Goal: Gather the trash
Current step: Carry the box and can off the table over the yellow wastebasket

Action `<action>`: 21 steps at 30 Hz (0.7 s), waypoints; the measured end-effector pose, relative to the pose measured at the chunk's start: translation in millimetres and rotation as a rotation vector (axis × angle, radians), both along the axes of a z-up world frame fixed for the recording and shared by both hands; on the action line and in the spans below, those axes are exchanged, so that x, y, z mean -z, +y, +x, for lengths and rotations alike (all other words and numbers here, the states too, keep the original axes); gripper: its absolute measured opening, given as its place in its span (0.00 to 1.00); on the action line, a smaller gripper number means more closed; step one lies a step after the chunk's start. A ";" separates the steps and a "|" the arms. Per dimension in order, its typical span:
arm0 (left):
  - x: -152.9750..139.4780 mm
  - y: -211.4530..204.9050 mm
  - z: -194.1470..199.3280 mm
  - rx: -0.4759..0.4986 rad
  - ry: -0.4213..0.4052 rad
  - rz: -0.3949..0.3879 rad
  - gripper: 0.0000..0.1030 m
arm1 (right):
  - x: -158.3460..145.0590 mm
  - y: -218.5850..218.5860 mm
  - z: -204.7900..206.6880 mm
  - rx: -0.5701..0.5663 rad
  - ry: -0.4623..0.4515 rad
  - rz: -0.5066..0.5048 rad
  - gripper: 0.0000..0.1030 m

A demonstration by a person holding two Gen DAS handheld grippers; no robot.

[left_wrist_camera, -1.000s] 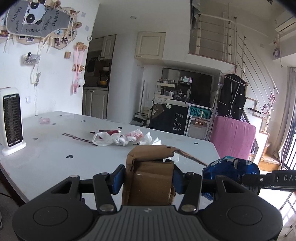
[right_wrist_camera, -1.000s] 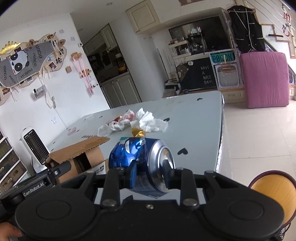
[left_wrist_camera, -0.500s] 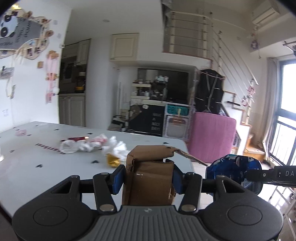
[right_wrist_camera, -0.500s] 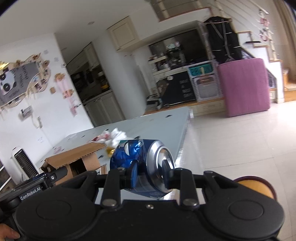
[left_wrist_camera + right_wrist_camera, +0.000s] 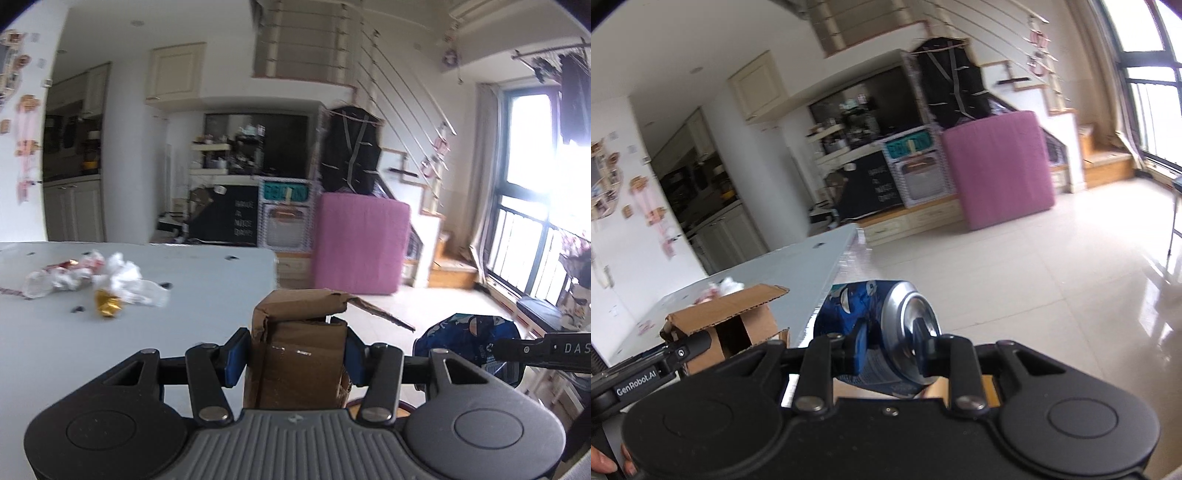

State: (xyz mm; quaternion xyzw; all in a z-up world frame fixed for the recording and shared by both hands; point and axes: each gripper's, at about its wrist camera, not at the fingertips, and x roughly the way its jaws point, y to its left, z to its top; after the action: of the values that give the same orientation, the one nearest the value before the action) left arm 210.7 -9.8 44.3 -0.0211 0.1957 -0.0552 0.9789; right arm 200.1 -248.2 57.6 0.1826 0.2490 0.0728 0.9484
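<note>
The crushed blue can (image 5: pixel 877 334) lies on its side between the pads of the right gripper (image 5: pixel 892 350), which is clamped on it. Beside it, the small cardboard box (image 5: pixel 299 354) sits pinched between the blue pads of the left gripper (image 5: pixel 293 352), its torn flap sticking out to the right. Both pieces of trash are off the table (image 5: pixel 207 288) and carried side by side in the air.

A second ago both views looked across the tabletop; now they have swung right, so the table's edge has slid to the left and the tiled floor (image 5: pixel 1052 266) fills the right wrist view. That suggests the pair is being taken away from the table toward wherever the trash goes. A rounded brown rim just under the grippers may be a bin, though too little shows to say.

More remains for a later trip: crumpled white tissues (image 5: pixel 122 280) and a gold wrapper (image 5: pixel 107 304) lie on the table.
</note>
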 end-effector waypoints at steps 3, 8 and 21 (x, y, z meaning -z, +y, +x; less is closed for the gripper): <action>9.8 -20.1 10.7 0.032 0.026 0.003 0.51 | 11.2 -20.2 2.3 0.036 0.023 -0.001 0.25; 31.4 -48.0 30.1 0.071 0.081 0.004 0.51 | 32.3 -47.9 8.7 0.077 0.064 0.001 0.25; 105.6 -87.7 94.8 0.076 0.253 0.009 0.51 | 101.4 -74.9 70.6 0.098 0.213 -0.020 0.24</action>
State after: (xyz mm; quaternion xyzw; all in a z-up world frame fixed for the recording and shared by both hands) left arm 305.5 -97.4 -61.3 -0.0161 0.3187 -0.0883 0.9436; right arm 270.6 -323.1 -43.8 0.1917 0.3398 0.0042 0.9207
